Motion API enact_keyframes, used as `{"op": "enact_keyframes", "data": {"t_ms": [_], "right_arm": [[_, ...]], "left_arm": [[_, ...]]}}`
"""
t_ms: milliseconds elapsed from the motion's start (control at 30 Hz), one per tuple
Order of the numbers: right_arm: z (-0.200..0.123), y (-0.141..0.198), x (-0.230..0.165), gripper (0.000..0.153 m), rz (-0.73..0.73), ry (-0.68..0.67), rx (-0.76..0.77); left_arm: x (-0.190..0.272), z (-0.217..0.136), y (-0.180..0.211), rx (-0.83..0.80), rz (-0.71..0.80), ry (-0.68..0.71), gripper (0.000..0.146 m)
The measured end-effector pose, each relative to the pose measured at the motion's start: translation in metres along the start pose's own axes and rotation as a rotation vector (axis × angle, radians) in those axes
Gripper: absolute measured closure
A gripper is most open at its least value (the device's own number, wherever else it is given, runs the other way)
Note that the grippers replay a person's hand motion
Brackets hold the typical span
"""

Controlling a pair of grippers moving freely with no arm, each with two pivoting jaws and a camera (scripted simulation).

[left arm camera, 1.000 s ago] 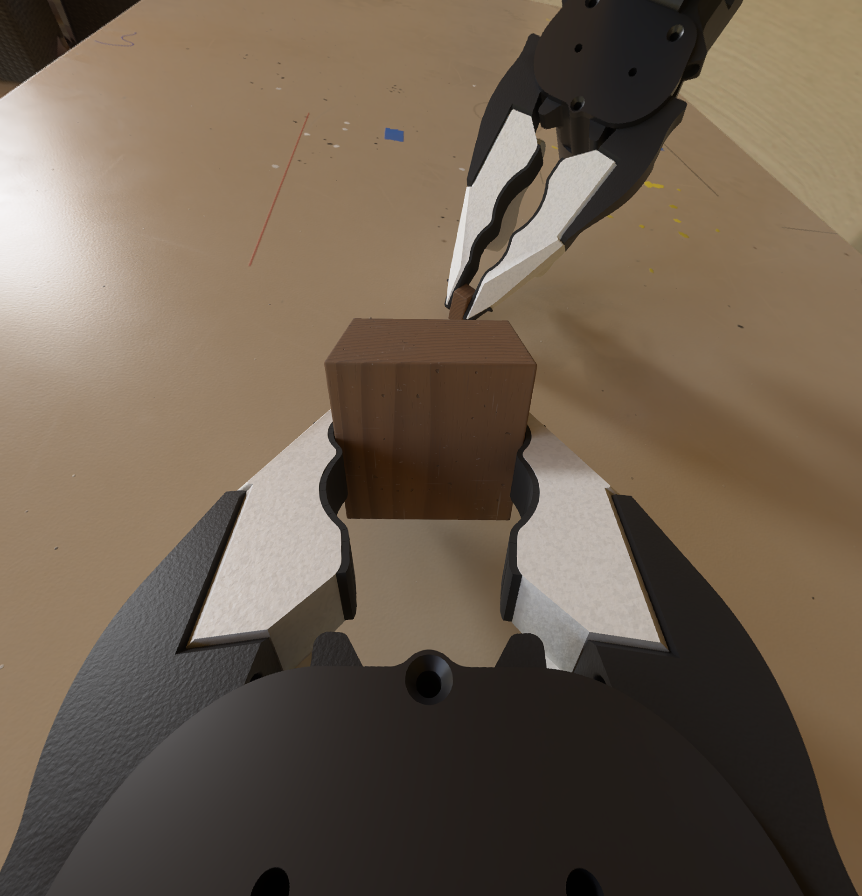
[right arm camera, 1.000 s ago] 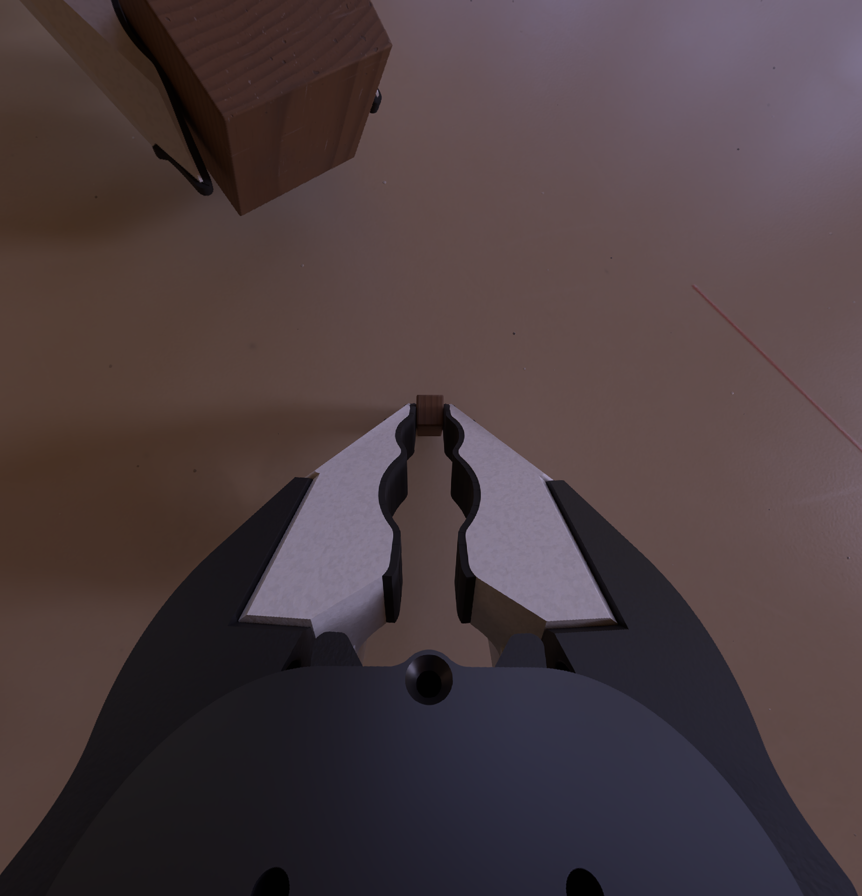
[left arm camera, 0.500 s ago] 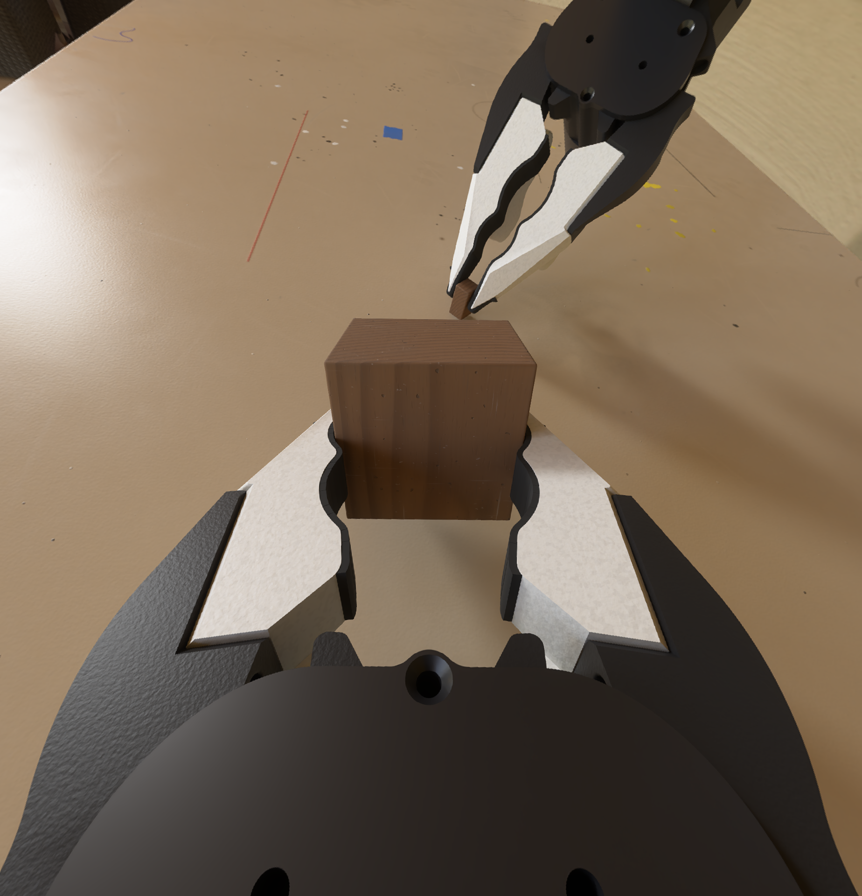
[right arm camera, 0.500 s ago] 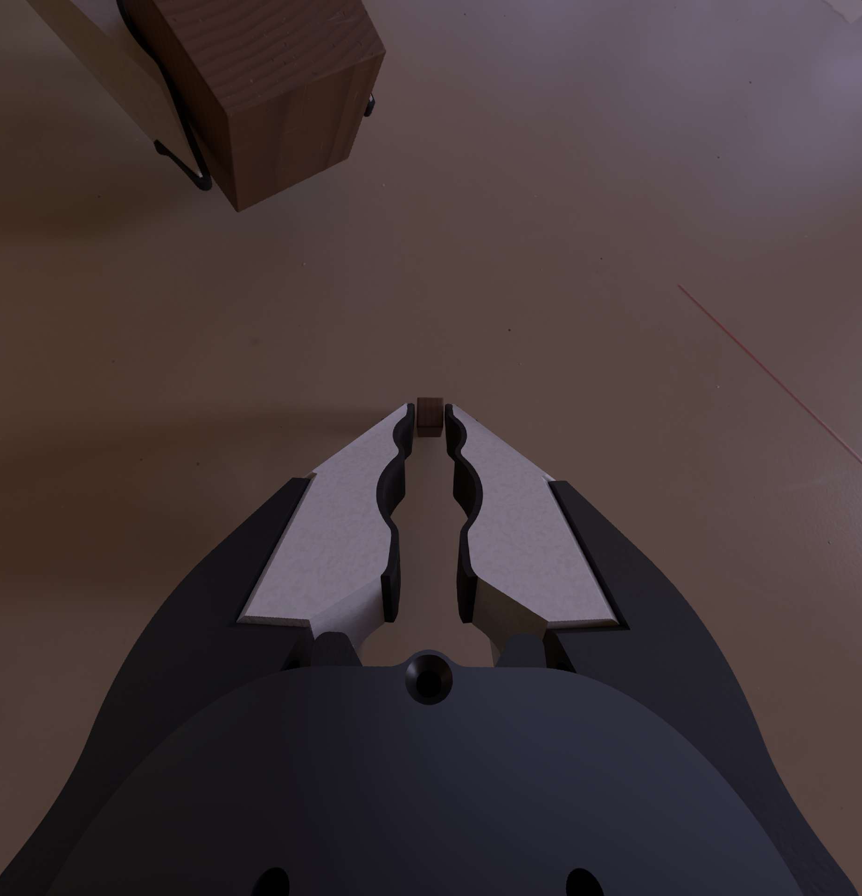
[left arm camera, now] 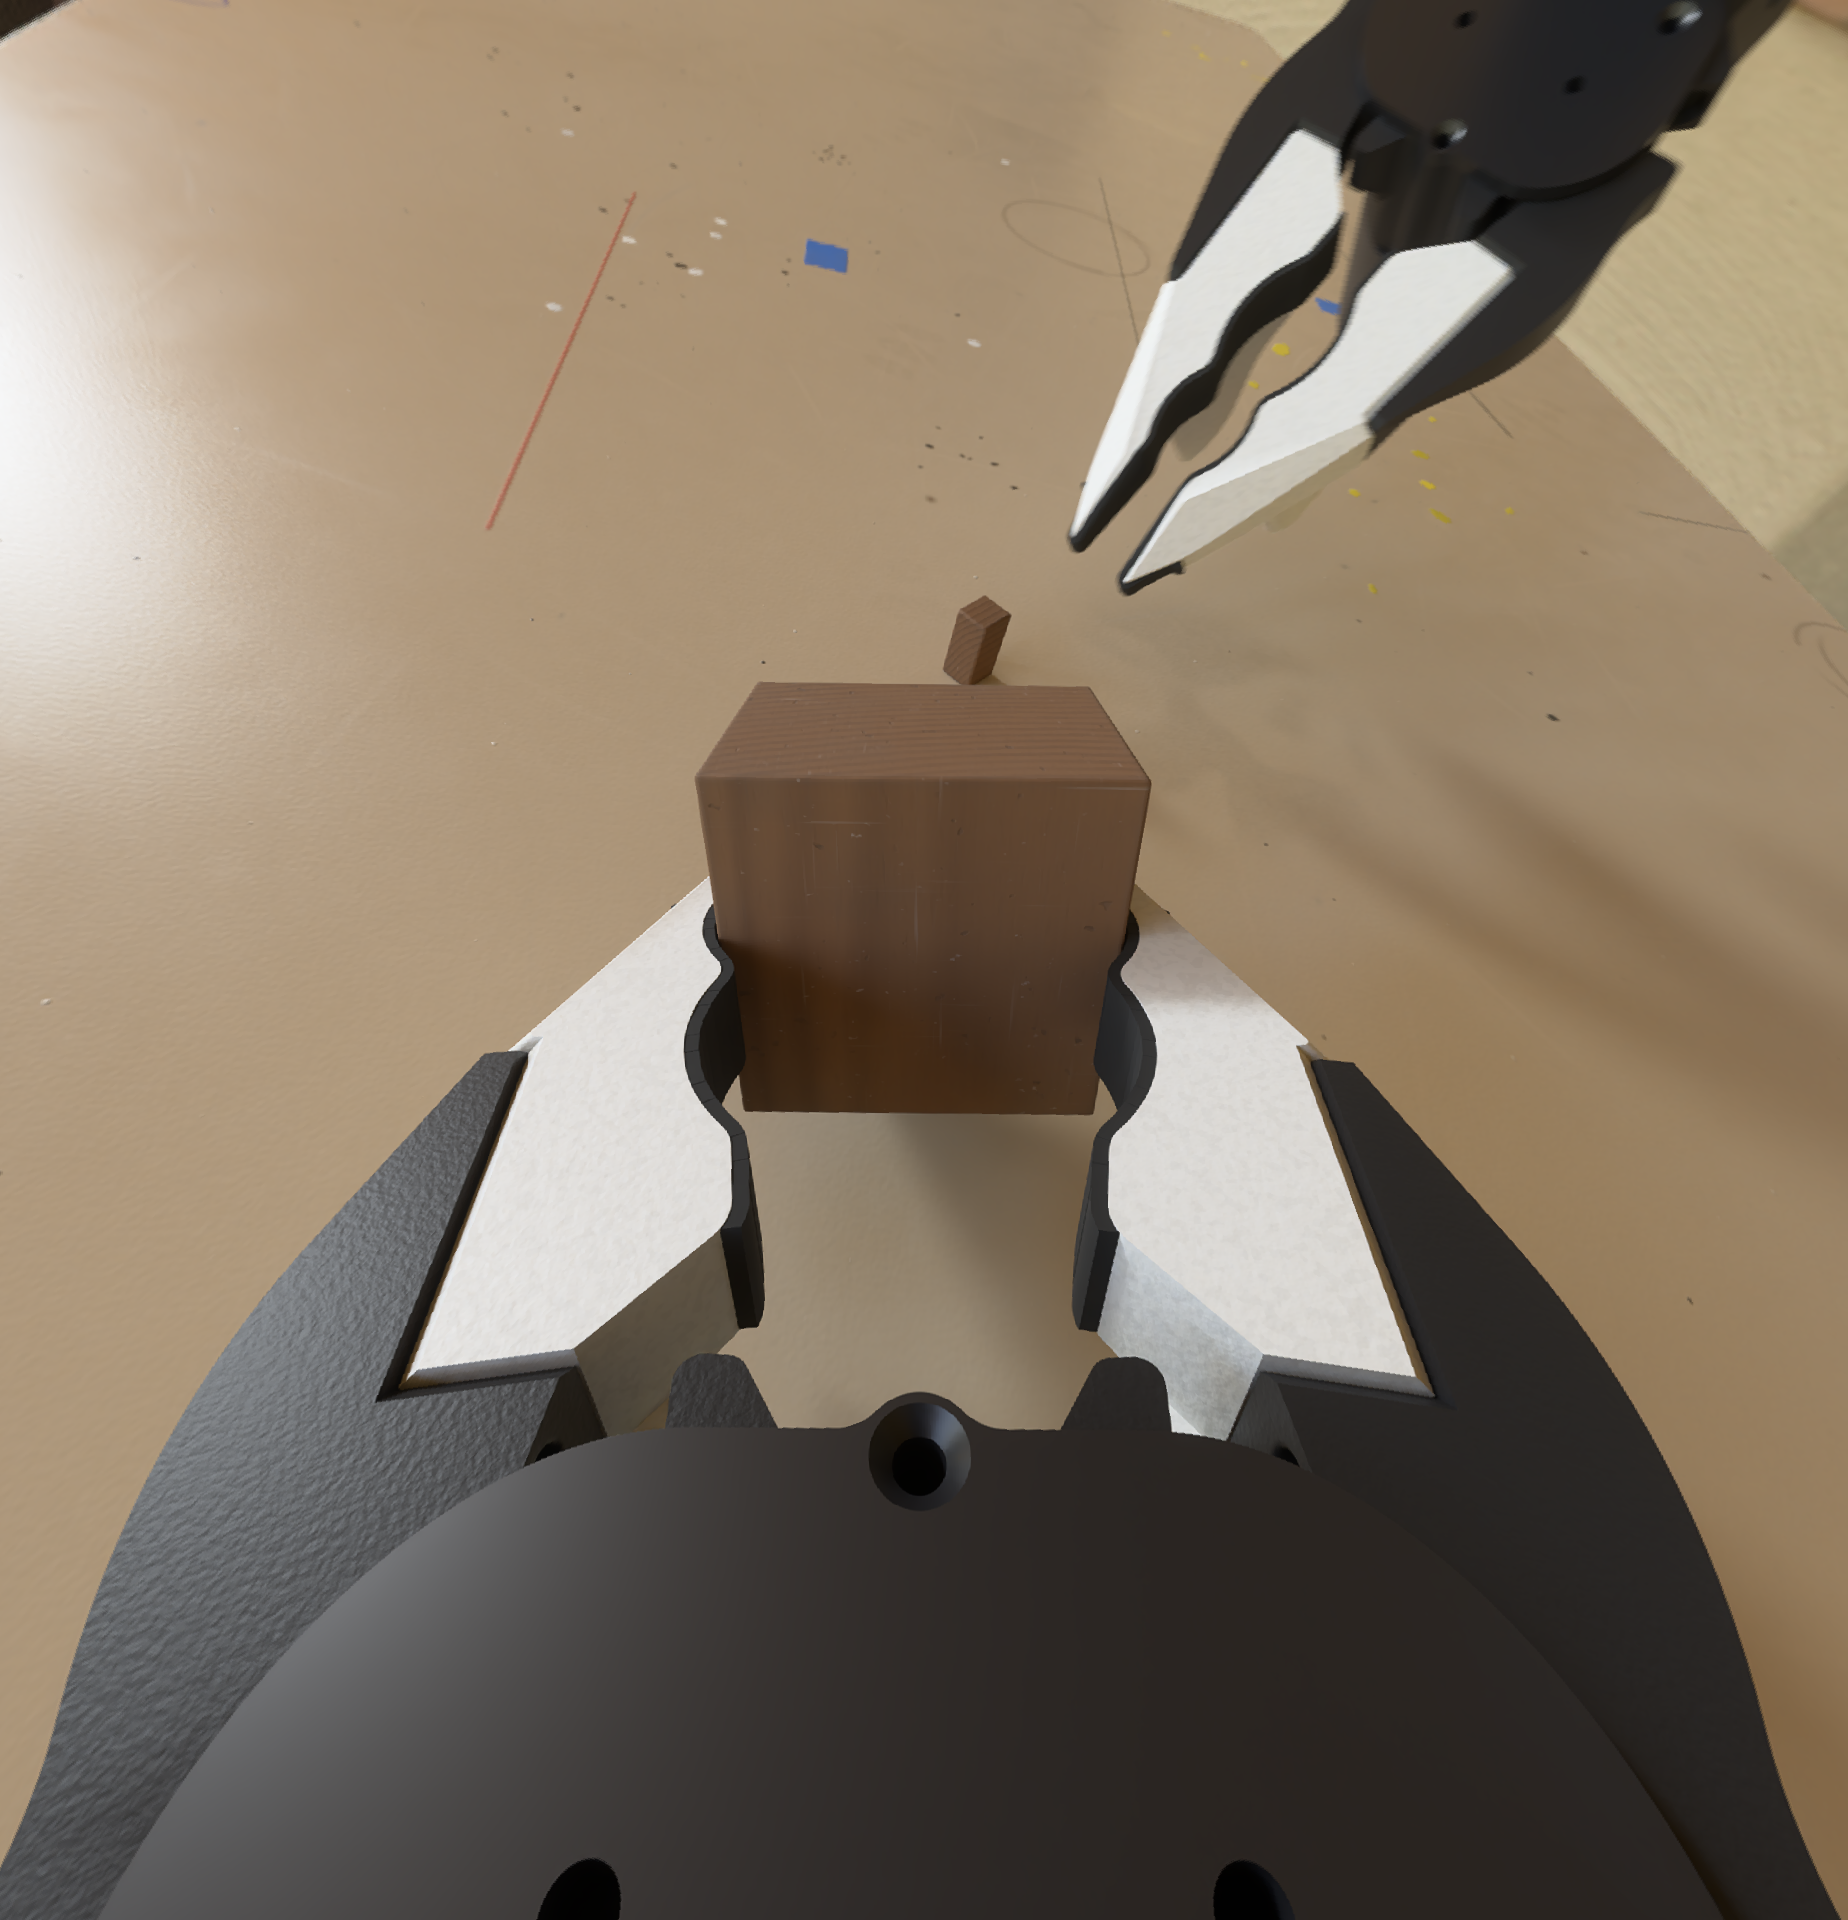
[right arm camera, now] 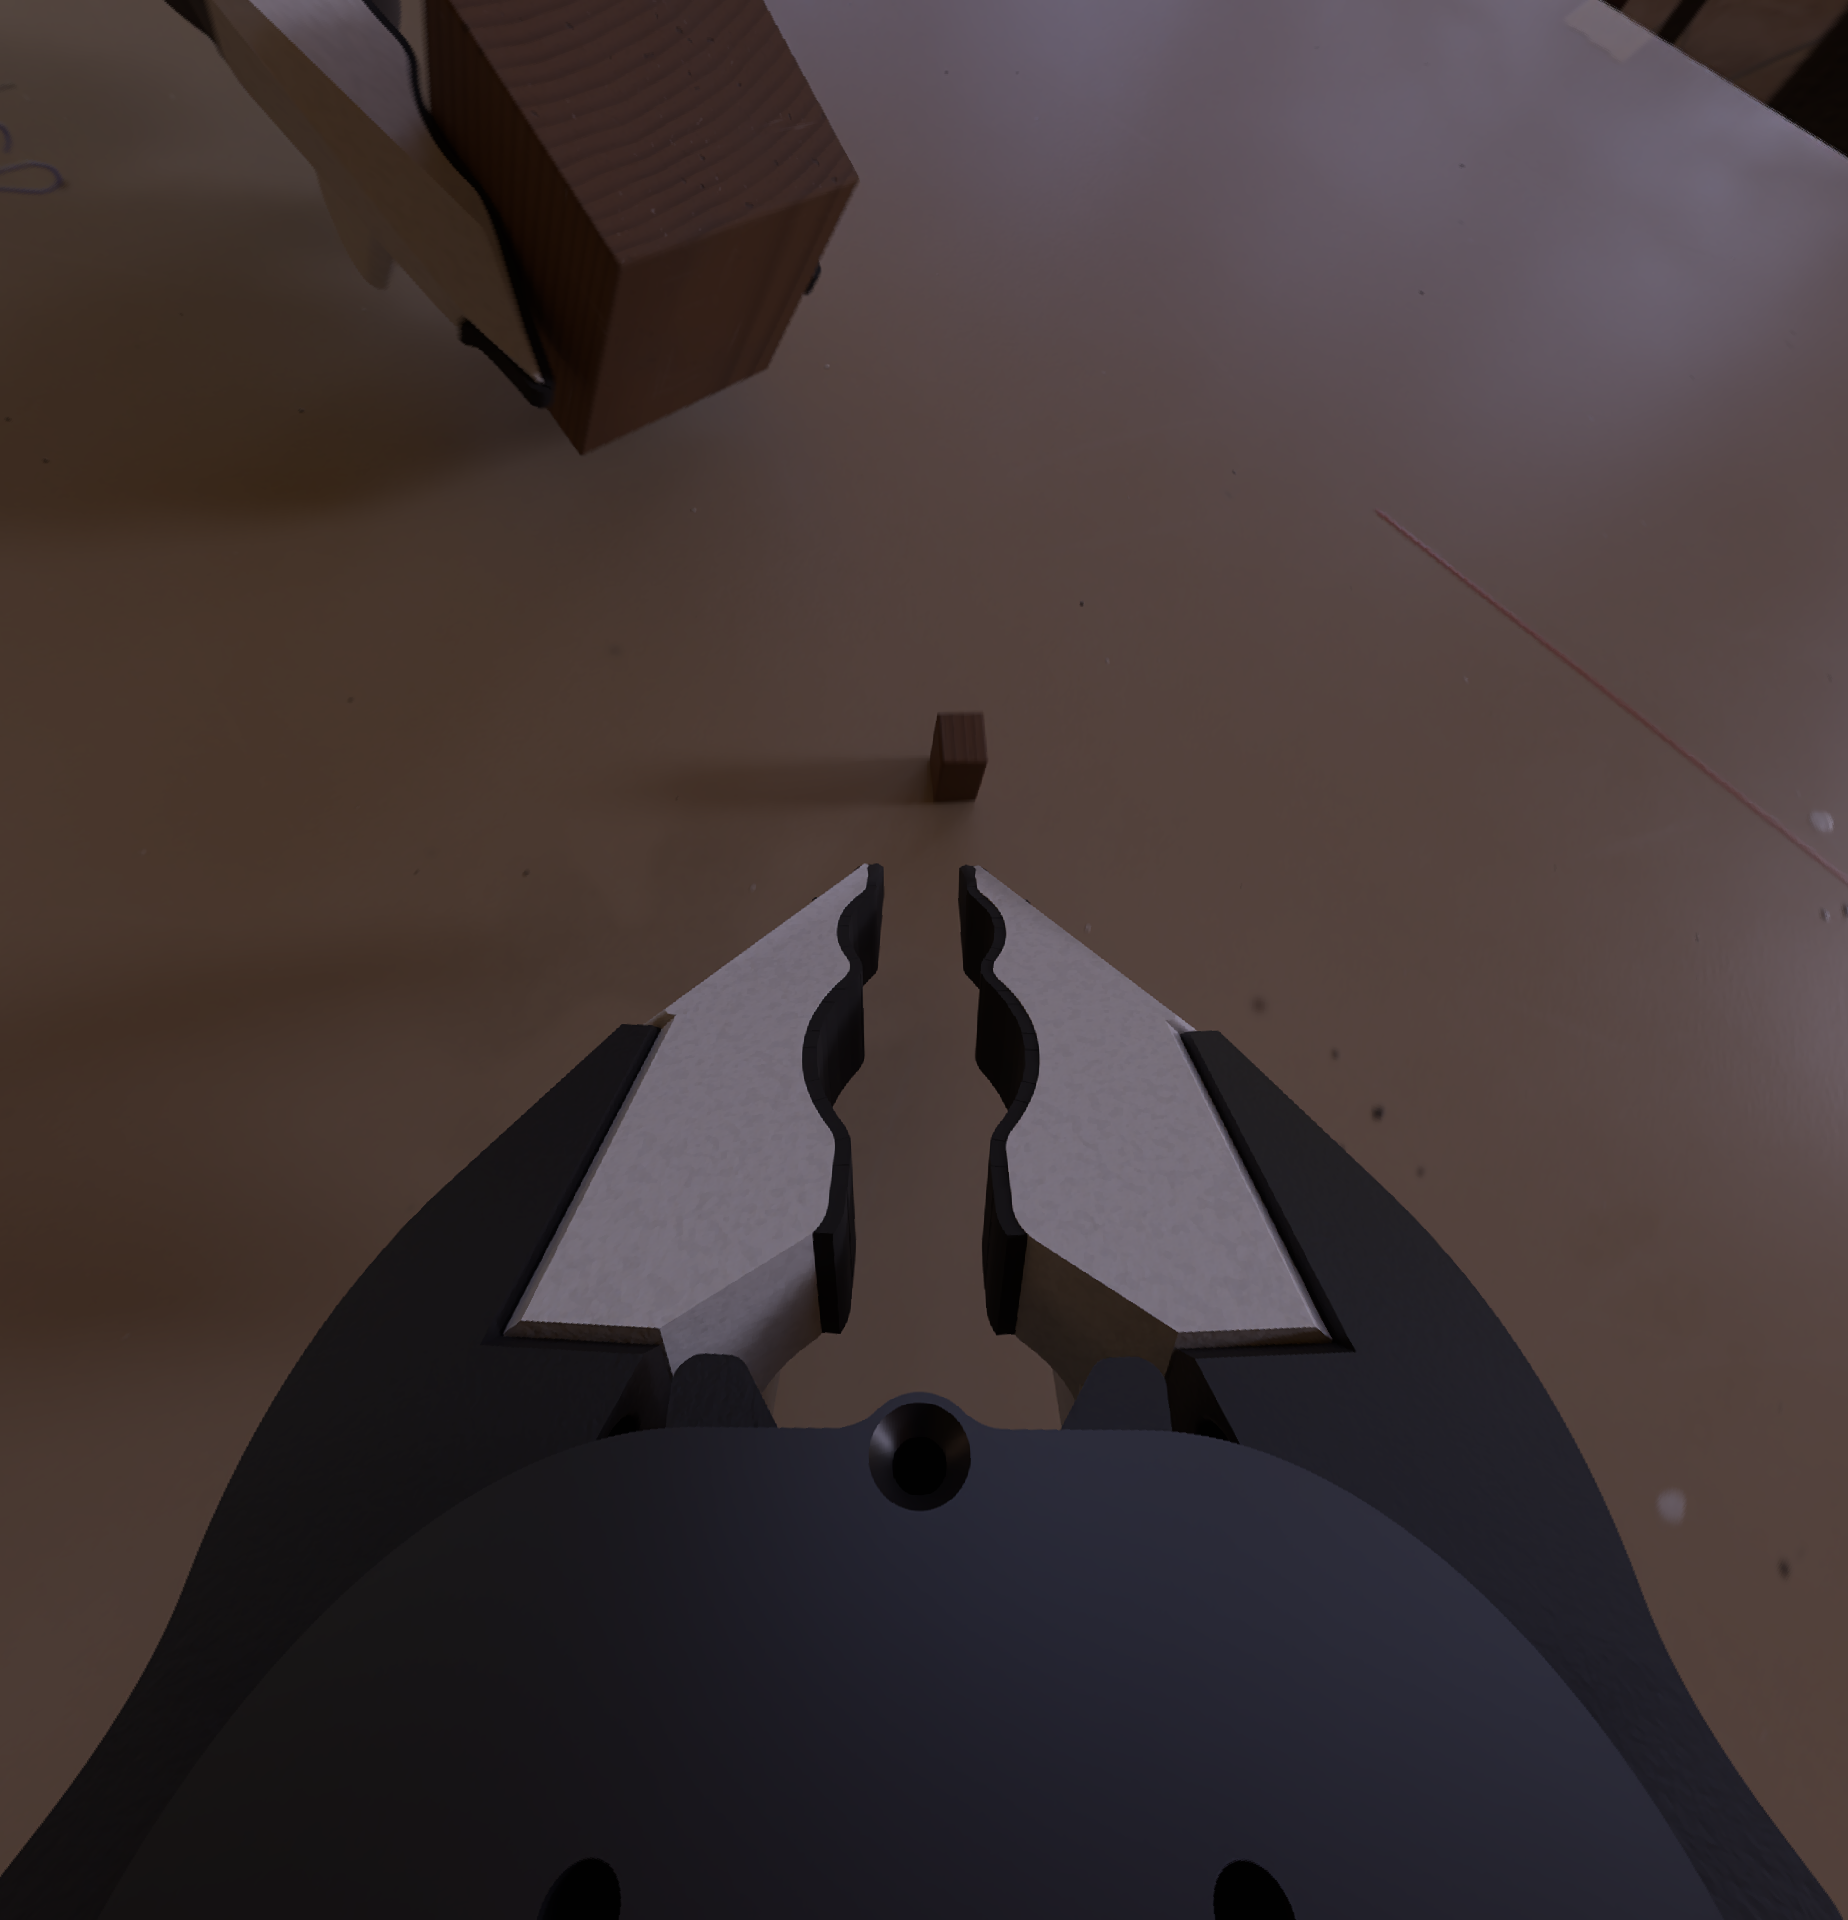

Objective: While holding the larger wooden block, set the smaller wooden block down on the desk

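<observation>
My left gripper (left arm camera: 920, 914) is shut on the larger wooden block (left arm camera: 920, 894), a brown cube held above the tan desk (left arm camera: 276, 727). The smaller wooden block (left arm camera: 975, 640) stands alone on the desk just beyond it. My right gripper (left arm camera: 1112, 561) hangs above and to the right of the small block, jaws a little apart and empty. In the right wrist view the small block (right arm camera: 957, 770) stands on the desk ahead of my open right gripper (right arm camera: 920, 883), clear of both fingertips. The larger block (right arm camera: 671, 208) shows at the upper left in the left gripper's fingers (right arm camera: 380, 177).
The desk carries a thin red line (left arm camera: 561, 358), a small blue square (left arm camera: 825, 255), and scattered white, dark and yellow specks. Its right edge (left arm camera: 1678, 447) runs close behind the right gripper. A red line (right arm camera: 1626, 707) crosses the right of the right wrist view.
The right gripper has opened, let go of the smaller block and drawn back up and to the right. The small block now rests on the desk. The left gripper still holds the larger block.
</observation>
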State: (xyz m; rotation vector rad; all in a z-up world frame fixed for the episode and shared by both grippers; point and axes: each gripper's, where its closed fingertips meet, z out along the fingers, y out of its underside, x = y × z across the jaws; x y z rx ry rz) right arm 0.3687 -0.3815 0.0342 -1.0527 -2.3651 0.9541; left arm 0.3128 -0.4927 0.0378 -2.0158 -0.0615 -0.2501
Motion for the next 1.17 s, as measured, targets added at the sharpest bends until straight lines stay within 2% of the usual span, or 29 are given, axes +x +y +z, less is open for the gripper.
{"op": "enact_keyframes", "data": {"t_ms": [200, 367, 567, 1167], "right_arm": [[-0.031, 0.025, -0.007, 0.138, 0.115, 0.079, 0.045], [-0.06, 0.053, -0.015, 0.139, 0.236, 0.162, 0.069], [-0.084, 0.072, -0.021, 0.139, 0.323, 0.233, 0.109], [-0.088, 0.072, -0.023, 0.139, 0.328, 0.257, 0.169]], "left_arm": [[0.001, 0.025, -0.008, -0.02, -0.003, -0.005, 0.078], [0.004, 0.046, -0.021, -0.048, 0.096, -0.008, 0.078], [0.002, 0.062, -0.015, -0.128, 0.178, -0.018, 0.078], [0.008, 0.072, -0.022, -0.149, 0.22, -0.038, 0.078]]}}
